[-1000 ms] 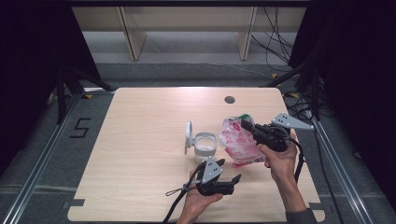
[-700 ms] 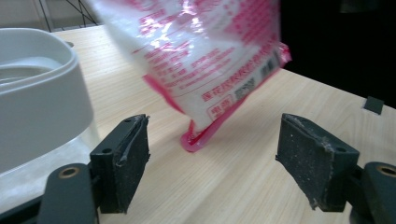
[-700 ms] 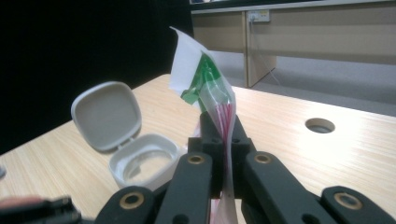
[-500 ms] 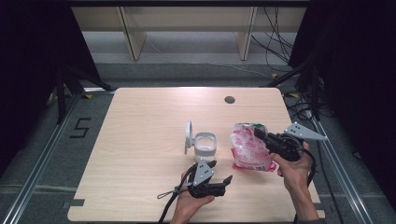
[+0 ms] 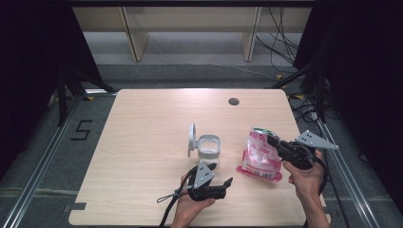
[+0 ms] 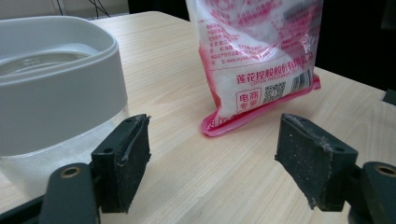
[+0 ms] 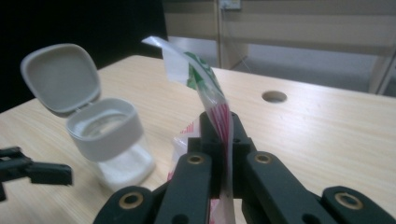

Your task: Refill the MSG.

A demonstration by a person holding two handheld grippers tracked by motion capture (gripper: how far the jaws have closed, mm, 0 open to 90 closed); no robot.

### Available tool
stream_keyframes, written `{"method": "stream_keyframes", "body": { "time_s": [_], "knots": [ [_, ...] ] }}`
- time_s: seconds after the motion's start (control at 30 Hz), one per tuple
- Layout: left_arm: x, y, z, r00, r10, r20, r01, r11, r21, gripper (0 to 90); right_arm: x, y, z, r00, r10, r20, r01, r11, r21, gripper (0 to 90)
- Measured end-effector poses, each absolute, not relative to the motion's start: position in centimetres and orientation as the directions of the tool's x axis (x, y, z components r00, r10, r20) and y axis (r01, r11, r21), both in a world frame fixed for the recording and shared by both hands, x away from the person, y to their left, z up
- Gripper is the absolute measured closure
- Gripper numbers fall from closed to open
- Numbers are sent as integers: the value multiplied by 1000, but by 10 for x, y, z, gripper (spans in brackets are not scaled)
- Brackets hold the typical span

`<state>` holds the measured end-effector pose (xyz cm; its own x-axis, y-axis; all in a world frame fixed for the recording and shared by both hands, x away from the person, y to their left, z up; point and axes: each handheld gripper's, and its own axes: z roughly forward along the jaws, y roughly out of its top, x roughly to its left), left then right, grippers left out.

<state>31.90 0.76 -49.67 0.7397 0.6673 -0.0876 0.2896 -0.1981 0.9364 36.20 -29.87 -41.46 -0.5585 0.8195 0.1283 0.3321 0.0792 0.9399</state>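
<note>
Right claw (image 5: 272, 140) clamped tight on the upper edge of the pink bag (image 5: 259, 155), film pinched flat between the pads with the torn green-and-clear lip curling above them. Holds the bag upright, bottom seam resting on the counter (image 5: 142, 123) just right of the grey jar (image 5: 208, 147); probably kept so to stop the white grains spilling and to have the mouth ready for tipping. Jar stands with hinged lid (image 5: 192, 137) flipped up, mouth bare, likely waiting to be filled. Left claw (image 5: 227, 185) spread wide, gripping nothing, lying low in front of the jar and pointed toward the bag's base, jar wall close beside one pad; perhaps placed to steady either one.
</note>
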Motion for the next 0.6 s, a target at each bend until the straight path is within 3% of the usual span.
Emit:
{"method": "stream_keyframes", "body": {
  "time_s": [0.33, 0.6],
  "knots": [
    [320, 16, -497, 717, 686, -125, 316, -160, 935, 249, 363, -319, -434, -494, 847, 194, 397, 21, 917, 900],
    [319, 24, -495, 707, 697, -120, 321, -164, 933, 248, 364, -326, -442, -456, 871, 183, 424, 32, 905, 895]
  ]
}}
